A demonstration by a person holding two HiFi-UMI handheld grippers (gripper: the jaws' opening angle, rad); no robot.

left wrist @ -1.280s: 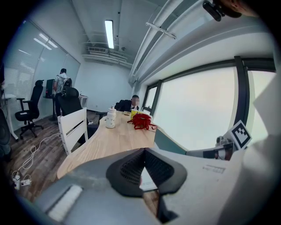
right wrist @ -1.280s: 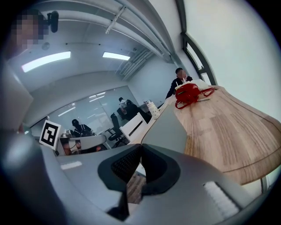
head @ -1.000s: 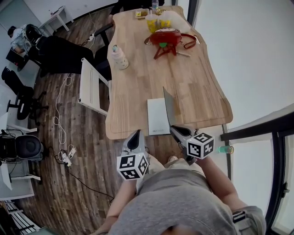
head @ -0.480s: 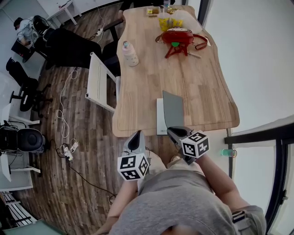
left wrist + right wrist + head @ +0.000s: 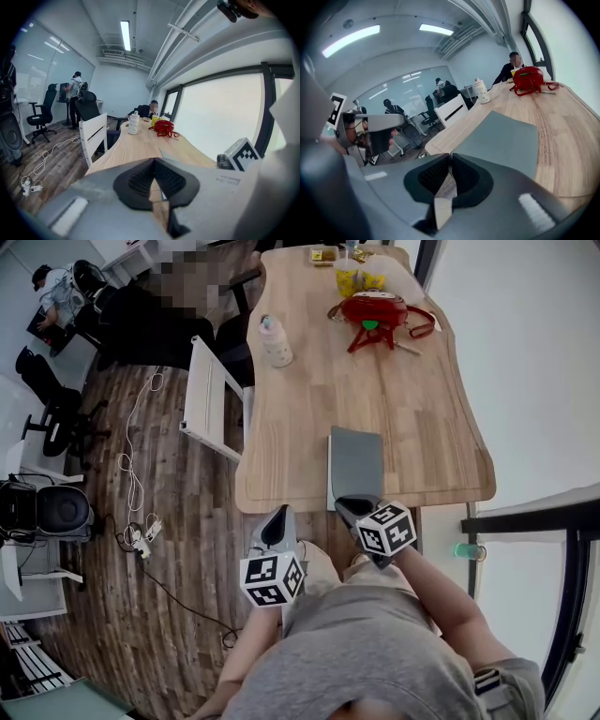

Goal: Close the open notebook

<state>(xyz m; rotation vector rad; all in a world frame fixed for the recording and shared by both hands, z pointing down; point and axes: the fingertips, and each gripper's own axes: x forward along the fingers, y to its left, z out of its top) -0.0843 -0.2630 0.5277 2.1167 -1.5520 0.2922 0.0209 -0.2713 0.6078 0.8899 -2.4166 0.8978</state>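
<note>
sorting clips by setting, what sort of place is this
Probably an open-plan office or meeting area: a long wooden table, black swivel office chairs, and a glass partition wall with a person standing near it.

Right claw (image 5: 449,158), jaws just easing apart round grey notebook (image 5: 501,140) corner.
</note>
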